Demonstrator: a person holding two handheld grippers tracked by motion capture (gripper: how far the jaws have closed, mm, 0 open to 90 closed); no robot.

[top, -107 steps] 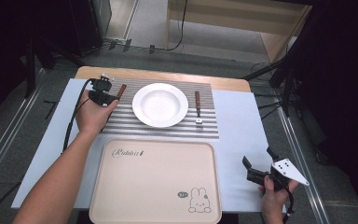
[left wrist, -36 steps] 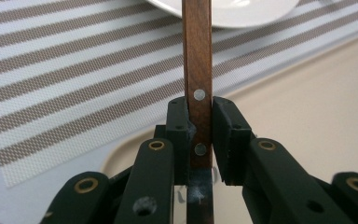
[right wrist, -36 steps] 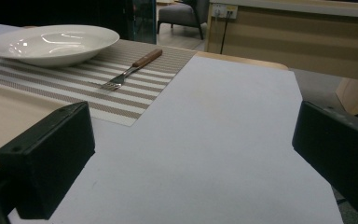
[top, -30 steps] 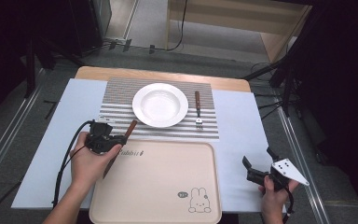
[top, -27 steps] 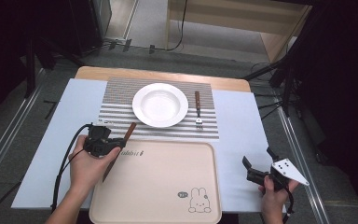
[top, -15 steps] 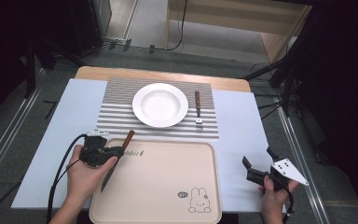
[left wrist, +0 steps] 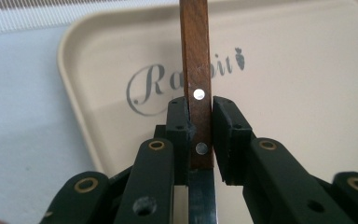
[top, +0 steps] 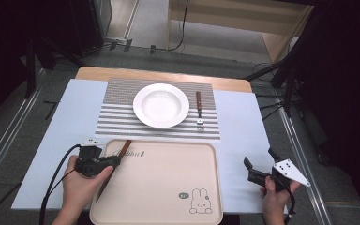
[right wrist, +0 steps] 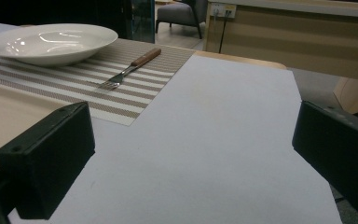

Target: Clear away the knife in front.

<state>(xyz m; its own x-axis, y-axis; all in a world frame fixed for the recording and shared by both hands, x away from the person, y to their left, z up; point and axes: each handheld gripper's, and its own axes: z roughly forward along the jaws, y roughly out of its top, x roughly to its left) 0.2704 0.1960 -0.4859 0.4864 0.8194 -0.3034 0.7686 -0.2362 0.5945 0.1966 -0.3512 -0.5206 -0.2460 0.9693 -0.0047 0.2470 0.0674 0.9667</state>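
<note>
A wooden-handled knife (left wrist: 195,100) is clamped by its handle between the pads of the left gripper (top: 104,163), and it is held over the near left corner of the beige tray (top: 168,187), its handle pointing away toward the tray's far rim. The right gripper (top: 258,174) is held with its jaws spread wide and nothing between them, well to the right of the tray, above the pale blue mat (top: 243,140). A white plate (top: 161,105) and a fork (top: 199,110) are seen on the striped placemat (top: 117,117) just beyond the tray.

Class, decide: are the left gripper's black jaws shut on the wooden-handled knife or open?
Shut on it: the left gripper has both jaws pressed against the wooden-handled knife.
</note>
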